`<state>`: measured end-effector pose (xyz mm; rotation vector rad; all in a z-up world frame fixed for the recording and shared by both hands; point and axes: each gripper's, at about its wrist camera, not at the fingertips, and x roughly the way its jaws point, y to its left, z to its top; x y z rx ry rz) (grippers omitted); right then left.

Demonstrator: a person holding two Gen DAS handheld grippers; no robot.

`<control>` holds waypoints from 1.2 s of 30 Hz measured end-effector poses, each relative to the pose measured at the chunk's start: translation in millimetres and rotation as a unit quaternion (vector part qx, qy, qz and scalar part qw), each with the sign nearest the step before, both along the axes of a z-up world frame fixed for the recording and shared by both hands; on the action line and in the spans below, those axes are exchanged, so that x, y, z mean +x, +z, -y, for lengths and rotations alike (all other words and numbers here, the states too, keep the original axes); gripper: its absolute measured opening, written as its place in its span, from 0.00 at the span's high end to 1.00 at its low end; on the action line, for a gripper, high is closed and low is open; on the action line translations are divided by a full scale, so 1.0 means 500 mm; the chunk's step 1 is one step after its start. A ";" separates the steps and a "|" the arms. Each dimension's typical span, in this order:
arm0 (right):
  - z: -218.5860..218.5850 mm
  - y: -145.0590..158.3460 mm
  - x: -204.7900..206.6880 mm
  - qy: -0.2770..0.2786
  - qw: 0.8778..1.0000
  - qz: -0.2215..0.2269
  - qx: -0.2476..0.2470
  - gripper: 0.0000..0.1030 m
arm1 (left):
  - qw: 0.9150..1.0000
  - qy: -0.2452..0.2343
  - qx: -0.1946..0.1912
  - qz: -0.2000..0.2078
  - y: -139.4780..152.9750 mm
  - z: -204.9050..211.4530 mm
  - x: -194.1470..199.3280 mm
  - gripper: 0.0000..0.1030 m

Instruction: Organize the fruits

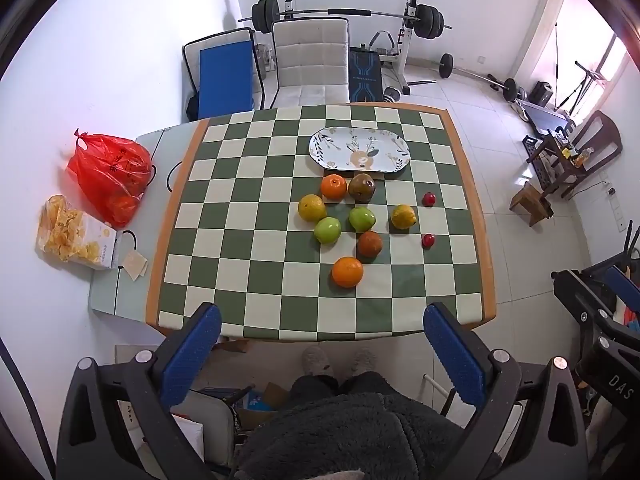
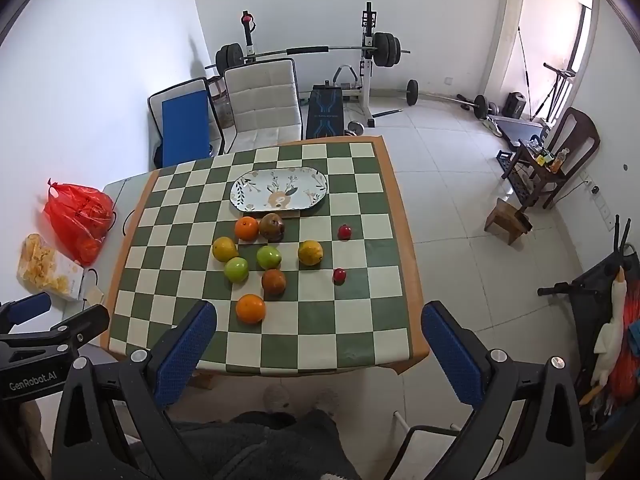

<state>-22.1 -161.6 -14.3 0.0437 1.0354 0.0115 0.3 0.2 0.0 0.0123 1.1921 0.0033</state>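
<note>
Nothing sorted yet: the plate (image 1: 320,148) at the far side of the checkered bench (image 1: 208,208) is bare, and all the fruit sits loose just in front of it, from the orange (image 1: 347,272) nearest me to two small red fruits (image 1: 429,199) off to the right. Left gripper (image 1: 322,354) and right gripper (image 2: 320,354) both hang above the near edge, jaws wide apart, holding nothing, so by my read the whole job is left.

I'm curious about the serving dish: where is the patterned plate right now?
In both views the patterned plate lies empty at the table's far side, just beyond an orange and a brown pear.
</note>
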 end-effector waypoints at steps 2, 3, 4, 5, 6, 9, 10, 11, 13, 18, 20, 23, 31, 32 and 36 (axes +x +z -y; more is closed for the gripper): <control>-0.004 0.000 -0.006 -0.003 1.000 0.004 0.001 0.00 | 1.000 0.000 0.001 0.001 0.000 0.000 0.000 0.00; -0.005 0.000 -0.007 -0.002 1.000 0.003 0.000 0.00 | 1.000 0.000 0.001 0.002 0.000 0.000 -0.001 0.00; -0.005 0.001 -0.008 -0.002 1.000 0.003 0.000 0.00 | 1.000 0.000 0.000 0.002 0.000 -0.001 0.000 0.00; -0.006 0.001 -0.008 -0.001 1.000 0.003 0.001 0.00 | 1.000 0.001 0.001 0.004 0.000 -0.001 -0.001 0.00; -0.005 0.002 -0.010 -0.002 1.000 0.005 0.001 0.00 | 1.000 0.001 0.001 0.004 0.001 -0.001 0.000 0.00; -0.006 0.004 -0.012 -0.001 1.000 0.005 0.002 0.00 | 1.000 0.002 0.001 0.006 0.001 -0.002 0.003 0.00; -0.006 0.004 -0.013 -0.002 1.000 0.005 0.002 0.00 | 1.000 0.002 0.000 0.006 0.001 -0.002 0.005 0.00; -0.007 0.005 -0.013 -0.001 1.000 0.005 0.002 0.00 | 1.000 0.002 0.000 0.006 0.001 -0.002 0.006 0.00; -0.006 0.006 -0.015 -0.001 1.000 0.005 0.003 0.00 | 1.000 0.000 0.000 0.006 0.001 -0.001 -0.001 0.00; -0.009 0.011 -0.020 -0.002 1.000 0.006 0.003 0.00 | 1.000 -0.002 0.000 0.007 0.002 0.000 -0.001 0.00; -0.009 0.008 -0.018 -0.001 1.000 0.007 0.002 0.00 | 1.000 -0.002 0.000 0.007 0.004 -0.001 0.003 0.00; -0.009 0.009 -0.019 -0.001 1.000 0.008 0.001 0.00 | 1.000 -0.001 0.000 0.010 0.013 -0.005 0.000 0.00; -0.009 0.010 -0.018 -0.001 1.000 0.010 0.002 0.00 | 1.000 -0.002 -0.001 0.011 0.045 -0.015 0.027 0.00; -0.009 0.010 -0.018 -0.001 1.000 0.009 0.002 0.00 | 1.000 -0.003 -0.001 0.010 0.045 -0.008 0.026 0.00; -0.009 0.010 -0.020 0.001 1.000 0.011 0.001 0.00 | 1.000 -0.001 0.000 0.014 0.041 -0.007 0.010 0.00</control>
